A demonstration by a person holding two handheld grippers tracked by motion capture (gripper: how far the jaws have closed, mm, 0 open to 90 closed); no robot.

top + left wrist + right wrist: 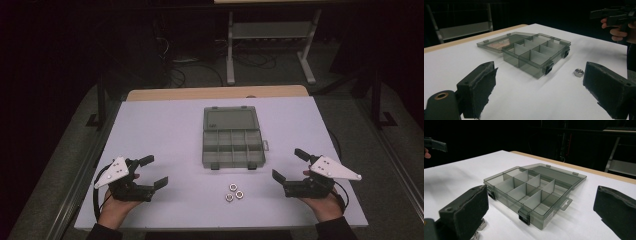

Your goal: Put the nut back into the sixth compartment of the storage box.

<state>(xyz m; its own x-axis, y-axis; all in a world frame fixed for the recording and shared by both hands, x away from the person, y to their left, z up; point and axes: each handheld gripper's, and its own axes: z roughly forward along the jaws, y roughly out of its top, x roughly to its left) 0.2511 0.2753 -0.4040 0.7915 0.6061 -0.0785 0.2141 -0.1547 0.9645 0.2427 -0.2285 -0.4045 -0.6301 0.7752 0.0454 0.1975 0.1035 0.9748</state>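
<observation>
Your left gripper [156, 172] and right gripper [286, 167] rest low on the white table [165, 130], jaws spread wide, grasping nothing. Between them, nearer you: three nuts [233, 192], probably steel. Beyond those, the divided box [232, 147], lid folded back flat.

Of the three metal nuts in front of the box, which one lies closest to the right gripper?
The rightmost nut of the cluster: it lies on the side toward the right gripper, while the other two sit farther to the left.
</observation>
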